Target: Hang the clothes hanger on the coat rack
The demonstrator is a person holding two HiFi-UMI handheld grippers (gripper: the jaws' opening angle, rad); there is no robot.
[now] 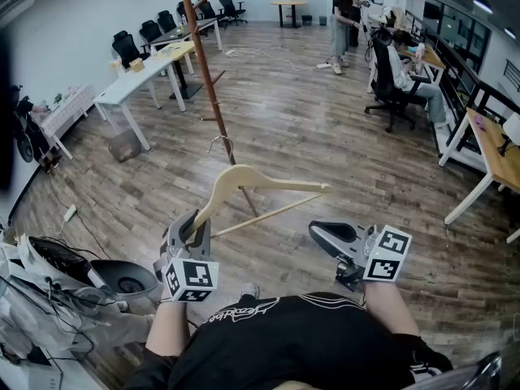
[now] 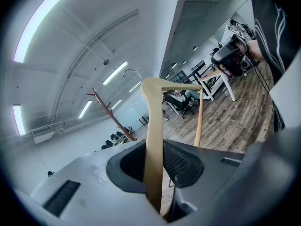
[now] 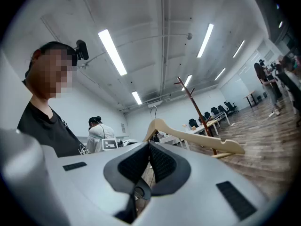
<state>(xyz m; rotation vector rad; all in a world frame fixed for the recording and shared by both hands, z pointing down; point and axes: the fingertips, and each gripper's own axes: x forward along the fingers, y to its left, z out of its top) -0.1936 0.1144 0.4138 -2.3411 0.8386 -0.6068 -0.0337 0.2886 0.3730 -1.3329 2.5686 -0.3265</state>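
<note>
Over the wood-plank floor [image 1: 309, 128] of an open office, both tools are held out ahead of the wearer's black shirt [image 1: 301, 340].

Left tool [image 1: 189, 227]: pinching the clothes hanger [image 1: 260, 181] at the end of one shoulder arm. Its own view shows the pale wooden arm running straight up between the two dark pads, gripped on both sides.

Right tool [image 1: 323, 232]: pressed together with nothing between the pads, as its own view confirms. It sits below and just beside the hanger's free end, not touching it.

Hanger condition: pale wood, with a lower crossbar and a metal hook [image 1: 221, 143] at the crown. It is held in the air, tilted, with the gripped end low at the left tool and the free end out toward the right. The hook points away from the wearer.

Coat rack [image 1: 203, 63]: a reddish-brown pole standing on the floor beyond the hanger, with a short peg near the top edge of the head view. The hanger is not on it. The hook appears close to the lower part of the pole, though depth is hard to judge from this angle — contact cannot be confirmed.

Background: black office chairs [image 1: 126, 47] at the far left, one person standing [image 1: 345, 15] and another seated [image 1: 402, 67] at the far right.
</note>
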